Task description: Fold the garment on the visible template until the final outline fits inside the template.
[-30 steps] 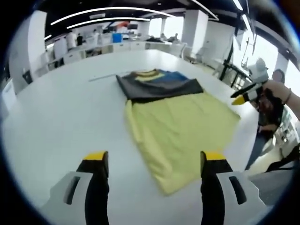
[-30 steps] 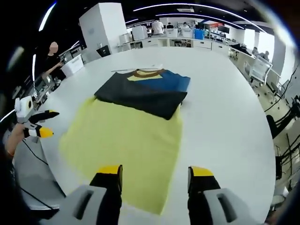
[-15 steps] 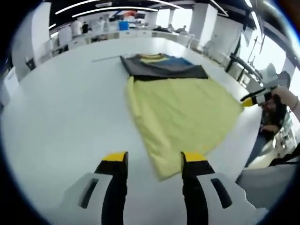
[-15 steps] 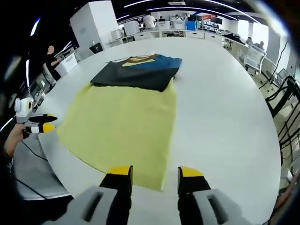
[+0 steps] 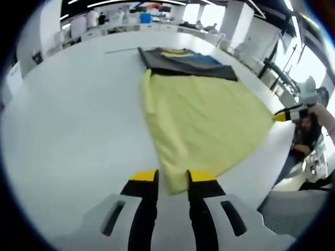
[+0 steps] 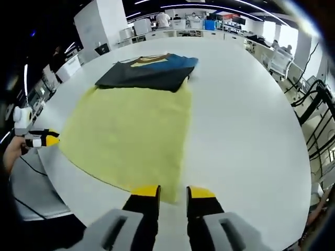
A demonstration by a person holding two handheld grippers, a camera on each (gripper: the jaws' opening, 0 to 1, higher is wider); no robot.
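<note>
Yellow hem (image 5: 178,183) between narrowed grippers, seemingly.

We are in a large open-plan lab or office hall. A wide white table (image 5: 68,115) stands under long curved ceiling light strips (image 6: 199,5), among white pillars (image 6: 99,23). Rows of white desks (image 5: 104,32) with equipment run along the far side, where people (image 6: 163,19) stand working.
</note>
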